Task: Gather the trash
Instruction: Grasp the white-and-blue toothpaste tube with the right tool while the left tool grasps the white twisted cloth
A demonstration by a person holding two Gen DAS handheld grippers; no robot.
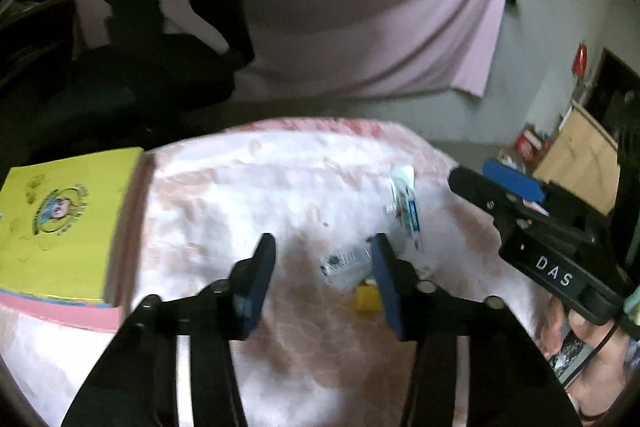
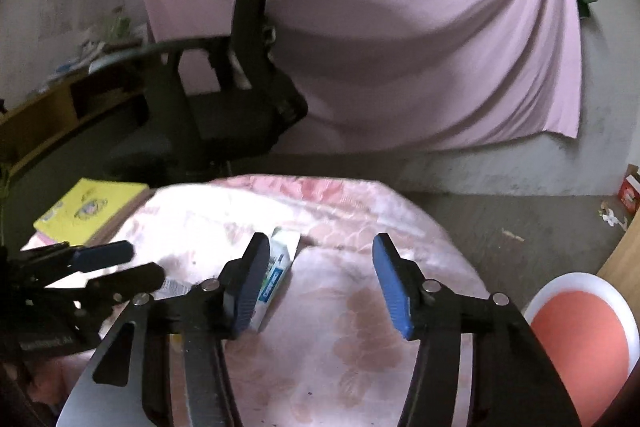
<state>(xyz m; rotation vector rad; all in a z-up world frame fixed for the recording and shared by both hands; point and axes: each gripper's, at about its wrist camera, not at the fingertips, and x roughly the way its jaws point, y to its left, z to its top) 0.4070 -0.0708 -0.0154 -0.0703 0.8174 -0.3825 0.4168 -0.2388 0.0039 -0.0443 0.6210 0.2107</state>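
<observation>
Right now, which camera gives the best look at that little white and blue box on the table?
The left wrist view: the white and blue box lies unobstructed beyond the left claw. In the right wrist view, one finger of the right claw hides part of it.

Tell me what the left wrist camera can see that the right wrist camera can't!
Only the left wrist view shows the small yellow piece and a hand holding the right gripper. Only the right wrist view shows the red and white bin and the wooden desk. Both show the white tube, the yellow book, the pink flowery cloth, the black chair and the pink curtain.
</observation>
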